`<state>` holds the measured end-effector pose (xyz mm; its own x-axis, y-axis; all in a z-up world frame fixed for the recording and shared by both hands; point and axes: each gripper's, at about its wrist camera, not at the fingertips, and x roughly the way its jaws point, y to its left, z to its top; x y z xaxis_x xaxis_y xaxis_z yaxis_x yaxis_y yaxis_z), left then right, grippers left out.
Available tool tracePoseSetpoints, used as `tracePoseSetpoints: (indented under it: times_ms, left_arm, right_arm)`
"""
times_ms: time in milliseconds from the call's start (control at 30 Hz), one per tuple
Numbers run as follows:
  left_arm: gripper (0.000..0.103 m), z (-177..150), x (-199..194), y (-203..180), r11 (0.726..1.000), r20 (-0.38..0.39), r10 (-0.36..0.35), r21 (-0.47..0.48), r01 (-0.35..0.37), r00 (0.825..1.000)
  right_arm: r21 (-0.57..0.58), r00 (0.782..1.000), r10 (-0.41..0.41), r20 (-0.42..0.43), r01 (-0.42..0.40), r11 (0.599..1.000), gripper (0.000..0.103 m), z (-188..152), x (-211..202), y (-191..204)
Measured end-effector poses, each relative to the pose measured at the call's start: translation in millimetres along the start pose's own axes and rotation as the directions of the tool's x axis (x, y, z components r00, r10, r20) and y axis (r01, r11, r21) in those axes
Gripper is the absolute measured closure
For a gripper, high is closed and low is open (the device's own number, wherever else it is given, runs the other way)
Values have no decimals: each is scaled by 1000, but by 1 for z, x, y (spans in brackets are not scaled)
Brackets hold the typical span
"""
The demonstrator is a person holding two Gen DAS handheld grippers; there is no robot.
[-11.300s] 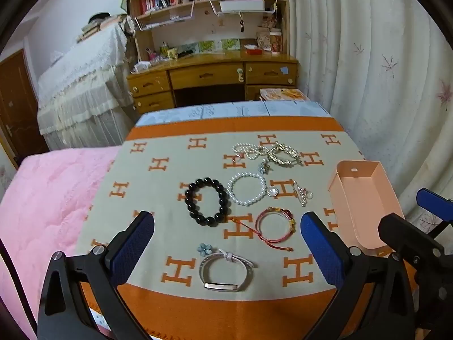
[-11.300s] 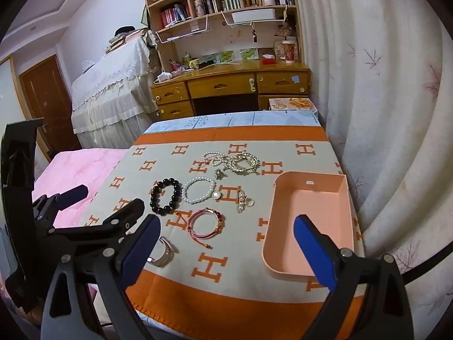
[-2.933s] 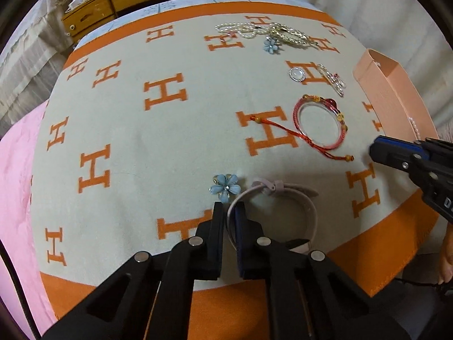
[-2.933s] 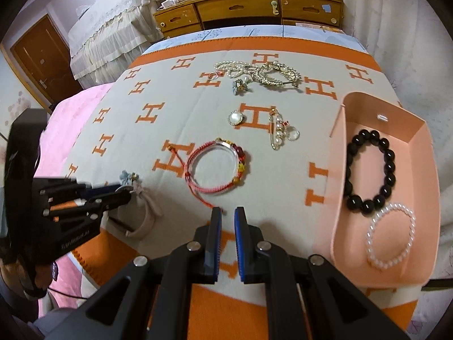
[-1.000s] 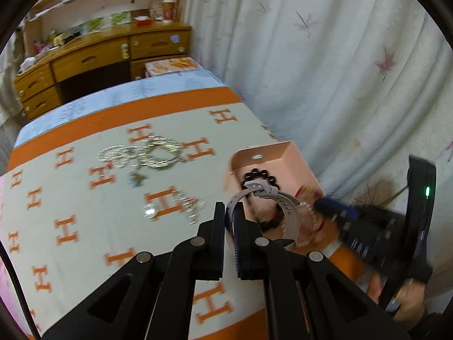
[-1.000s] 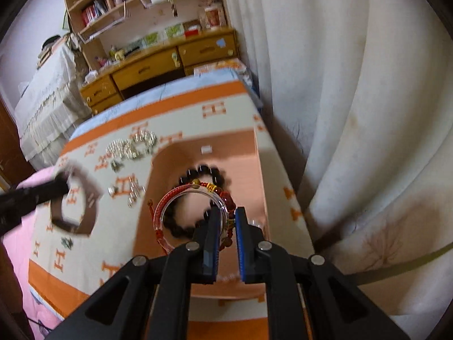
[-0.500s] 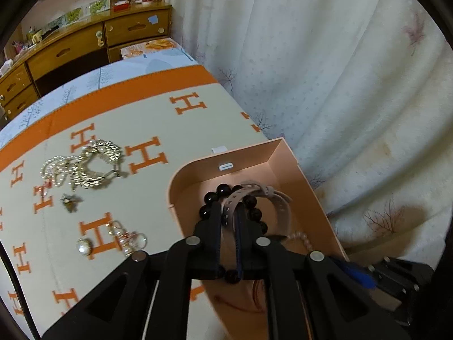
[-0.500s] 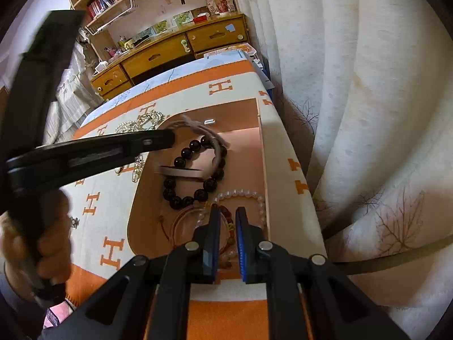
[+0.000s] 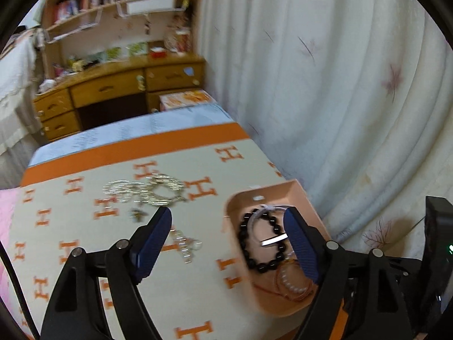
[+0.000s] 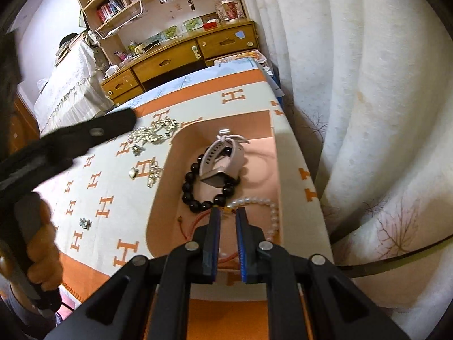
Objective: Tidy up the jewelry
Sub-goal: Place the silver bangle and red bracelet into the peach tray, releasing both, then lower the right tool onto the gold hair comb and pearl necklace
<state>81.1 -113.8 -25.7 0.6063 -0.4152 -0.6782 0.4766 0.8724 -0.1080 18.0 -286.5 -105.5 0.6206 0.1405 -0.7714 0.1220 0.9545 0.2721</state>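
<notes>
A peach tray (image 10: 164, 198) (image 9: 243, 198) sits at the right edge of the H-patterned blanket. In it lie a black bead bracelet (image 10: 198, 198) (image 9: 263, 266), a pale pink watch band (image 10: 223, 155) (image 9: 269, 209) on top of it, a pearl bracelet (image 10: 269, 206) (image 9: 294, 283) and a red cord bracelet (image 10: 195, 221). My left gripper (image 9: 228, 223) is open wide and empty above the tray's left side. My right gripper (image 10: 227, 212) has its jaws slightly apart over the tray's near end and holds nothing.
On the blanket left of the tray lie a pile of silver and pearl chains (image 9: 147, 189) (image 10: 153, 133), a small charm (image 10: 137, 148), a keychain piece (image 10: 150, 172) and a blue flower charm (image 10: 85, 223). A white curtain (image 10: 368, 113) hangs close on the right.
My left gripper has opened and let the pink watch band drop onto the black bracelet, then lifted back. My right gripper has parted a little and released the red cord bracelet in the tray.
</notes>
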Motion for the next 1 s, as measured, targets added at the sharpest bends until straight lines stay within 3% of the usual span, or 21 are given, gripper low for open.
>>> tracePoseSetpoints:
  times_ms: [267,567,867,1000]
  left_arm:
    - [23,-16,-56,53,992,37,84,-98,-80,996]
    - [22,-37,-116,96,973,77,186,-156,-172,980]
    - [22,-65,-163,127,954,91,236,-213,-212,967]
    - [13,-76,-176,137,947,85,251,-229,-227,964]
  right_arm:
    - [-44,1000,18,15,-18,999,92,2,-5,32]
    - [-161,996,34,83,-20,987,92,0,-32,86]
    - [-261,989,84,118,-51,964,92,-9,-63,135]
    - [-272,988,108,109,-75,959,92,-7,-70,151]
